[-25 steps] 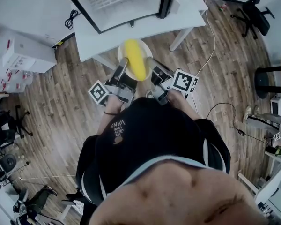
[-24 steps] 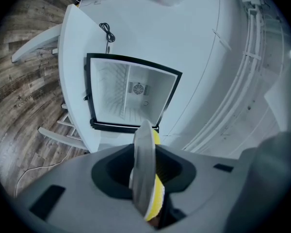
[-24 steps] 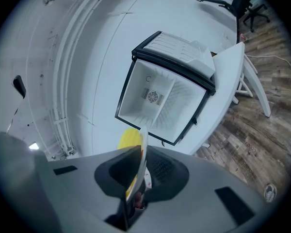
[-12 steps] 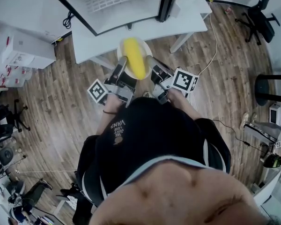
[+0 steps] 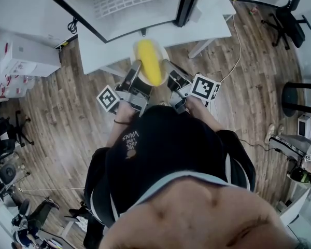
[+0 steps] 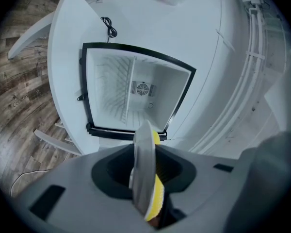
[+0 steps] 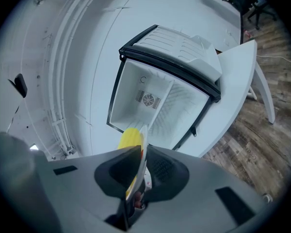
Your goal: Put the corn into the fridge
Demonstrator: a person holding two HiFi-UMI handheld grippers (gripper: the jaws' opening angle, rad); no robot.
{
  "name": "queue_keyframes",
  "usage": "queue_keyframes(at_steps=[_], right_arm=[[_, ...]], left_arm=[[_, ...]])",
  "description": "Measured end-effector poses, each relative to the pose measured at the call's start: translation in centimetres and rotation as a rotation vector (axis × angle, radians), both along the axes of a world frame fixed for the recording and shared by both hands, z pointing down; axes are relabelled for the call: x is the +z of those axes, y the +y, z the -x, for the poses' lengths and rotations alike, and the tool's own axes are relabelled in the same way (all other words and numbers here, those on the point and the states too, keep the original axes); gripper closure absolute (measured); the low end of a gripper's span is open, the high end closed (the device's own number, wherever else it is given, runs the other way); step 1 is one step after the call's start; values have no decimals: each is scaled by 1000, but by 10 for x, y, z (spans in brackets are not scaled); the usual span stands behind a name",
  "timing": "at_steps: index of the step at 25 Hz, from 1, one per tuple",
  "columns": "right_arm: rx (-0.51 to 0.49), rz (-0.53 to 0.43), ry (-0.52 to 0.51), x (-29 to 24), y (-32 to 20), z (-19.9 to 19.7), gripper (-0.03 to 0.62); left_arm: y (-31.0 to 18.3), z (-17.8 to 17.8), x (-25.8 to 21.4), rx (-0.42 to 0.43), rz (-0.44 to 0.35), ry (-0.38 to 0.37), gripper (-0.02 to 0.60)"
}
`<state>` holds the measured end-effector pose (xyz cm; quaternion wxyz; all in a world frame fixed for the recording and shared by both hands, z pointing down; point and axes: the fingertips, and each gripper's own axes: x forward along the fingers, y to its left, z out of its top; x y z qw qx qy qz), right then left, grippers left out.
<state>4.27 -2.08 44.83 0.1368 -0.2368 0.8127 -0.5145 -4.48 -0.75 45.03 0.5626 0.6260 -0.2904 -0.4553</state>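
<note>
A yellow corn cob [image 5: 149, 62] lies on a white plate [image 5: 164, 54] that I carry between both grippers. My left gripper [image 5: 135, 72] is shut on the plate's left rim, and my right gripper [image 5: 169, 69] is shut on its right rim. In the left gripper view the plate [image 6: 142, 154] stands edge-on between the jaws of the left gripper [image 6: 144, 168], with the corn [image 6: 157, 197] behind it. In the right gripper view the right gripper [image 7: 138, 165] pinches the plate's rim [image 7: 142, 152], the corn [image 7: 131, 137] to its left. The open fridge [image 5: 127, 4] stands just ahead, its white inside [image 6: 136, 92] [image 7: 155, 97] bare.
The fridge sits on a white table [image 5: 197, 27] whose slanted legs [image 5: 201, 44] reach onto the wood floor. White boxes [image 5: 20, 56] lie at the left. Office chairs [image 5: 287, 14] stand at the far right. A black cable [image 6: 108, 27] lies on the table beside the fridge.
Both grippers and the plate with the corn have moved closer to the open fridge. The plate now overlaps the table's front edge in the head view.
</note>
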Motion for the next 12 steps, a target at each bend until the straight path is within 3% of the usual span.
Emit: queue_keyframes(at_steps=[12], right_arm=[[44, 24, 14, 2, -49, 28, 565]], left_arm=[[-52, 30, -1, 36, 23, 1, 485]])
